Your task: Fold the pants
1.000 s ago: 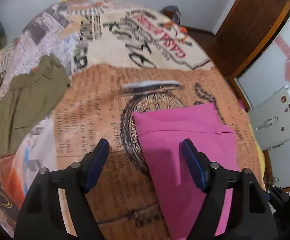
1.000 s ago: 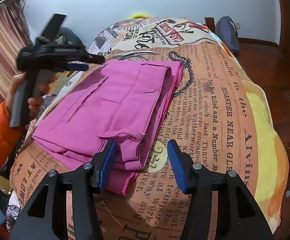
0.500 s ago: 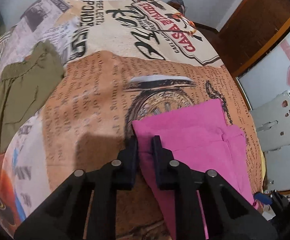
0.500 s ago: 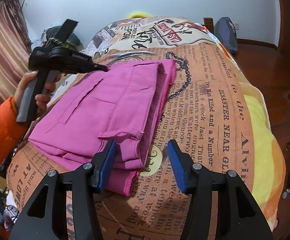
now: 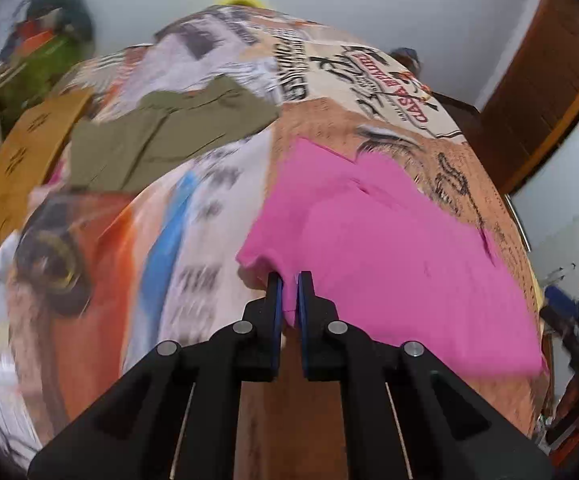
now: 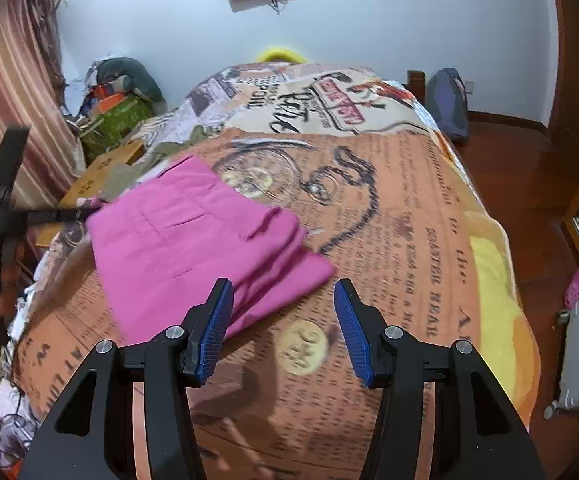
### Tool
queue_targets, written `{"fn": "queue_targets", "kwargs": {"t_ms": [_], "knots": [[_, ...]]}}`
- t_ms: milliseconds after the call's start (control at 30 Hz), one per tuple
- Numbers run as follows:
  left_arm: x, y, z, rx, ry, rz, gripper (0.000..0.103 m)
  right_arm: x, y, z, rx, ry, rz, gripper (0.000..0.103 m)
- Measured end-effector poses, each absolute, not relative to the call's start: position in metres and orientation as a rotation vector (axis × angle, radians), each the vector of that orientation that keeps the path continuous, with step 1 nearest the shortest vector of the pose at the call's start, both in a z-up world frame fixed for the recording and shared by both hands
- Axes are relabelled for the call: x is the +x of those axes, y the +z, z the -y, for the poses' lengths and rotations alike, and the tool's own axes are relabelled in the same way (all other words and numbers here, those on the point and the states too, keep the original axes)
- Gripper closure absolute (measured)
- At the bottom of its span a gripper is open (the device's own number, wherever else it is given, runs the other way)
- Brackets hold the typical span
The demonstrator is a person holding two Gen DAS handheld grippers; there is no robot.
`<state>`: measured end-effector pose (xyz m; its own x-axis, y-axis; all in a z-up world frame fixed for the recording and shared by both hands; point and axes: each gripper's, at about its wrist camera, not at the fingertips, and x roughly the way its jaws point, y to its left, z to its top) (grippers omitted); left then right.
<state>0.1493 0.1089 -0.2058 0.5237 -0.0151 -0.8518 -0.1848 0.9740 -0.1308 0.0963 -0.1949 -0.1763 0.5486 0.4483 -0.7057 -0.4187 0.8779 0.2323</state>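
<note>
The folded pink pants (image 5: 377,248) lie on the printed bedspread (image 5: 209,216). My left gripper (image 5: 288,280) is shut on the near left corner of the pants, and pink cloth shows between its blue pads. In the right wrist view the pants (image 6: 193,240) lie left of centre, with the left gripper (image 6: 89,213) at their far left corner. My right gripper (image 6: 283,292) is open and empty just above the bedspread (image 6: 409,220), its left pad (image 6: 217,320) next to the near edge of the pants.
Olive green pants (image 5: 169,132) lie at the far left of the bed, next to a yellow-brown board (image 5: 25,168). A pile of bags (image 6: 121,100) stands by the striped curtain (image 6: 9,112). A wooden floor (image 6: 521,184) and a white appliance (image 5: 577,248) lie to the right.
My left gripper closed on the corner of the pink pants and dragged them left across the bed. My right gripper stayed open, and the pants slid away from it.
</note>
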Motion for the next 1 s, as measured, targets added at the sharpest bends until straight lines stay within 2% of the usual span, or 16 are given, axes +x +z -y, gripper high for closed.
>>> {"fn": "queue_targets", "kwargs": {"t_ms": [233,400,633,1000], "knots": [[0.103,-0.21,-0.127,-0.343,0.149,-0.997,0.094,0.095,-0.169,0.153,-0.025,0.608,-0.821,0.054],[0.093,-0.218,-0.142,-0.392,0.182,-1.001,0.091,0.099,-0.189,0.135,-0.057,0.619,-0.871,0.054],[0.089,-0.222,-0.149,-0.284,0.229,-1.035,0.09,0.102,-0.187,0.146,-0.007,0.622,-0.904,0.054],[0.123,-0.163,-0.112,-0.115,0.064,-0.927,0.09,0.124,-0.159,0.114,-0.039,0.687,-0.812,0.054]]}}
